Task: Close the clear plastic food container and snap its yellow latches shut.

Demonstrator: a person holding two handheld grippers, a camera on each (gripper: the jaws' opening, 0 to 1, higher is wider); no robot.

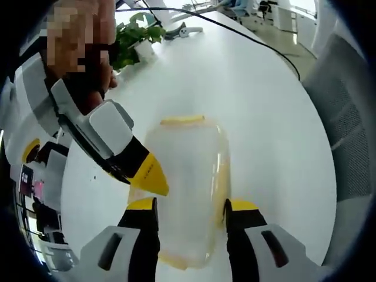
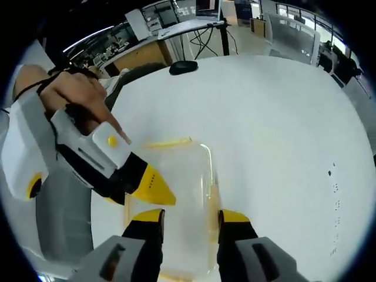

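Note:
The clear plastic container lies on the white table, with a yellow latch at its far end and another along its right side. My left gripper is open, its yellow-tipped jaws on either side of the container's near part; I cannot tell whether they touch it. The right gripper reaches in from the left to the container's left edge. In the right gripper view the container shows its far latch. My right gripper stands open over it, and the left gripper comes in from the left.
A potted plant and a black cable lie at the table's far side. A grey chair stands to the right. A dark oval object rests near the far edge. A hand holds the other gripper.

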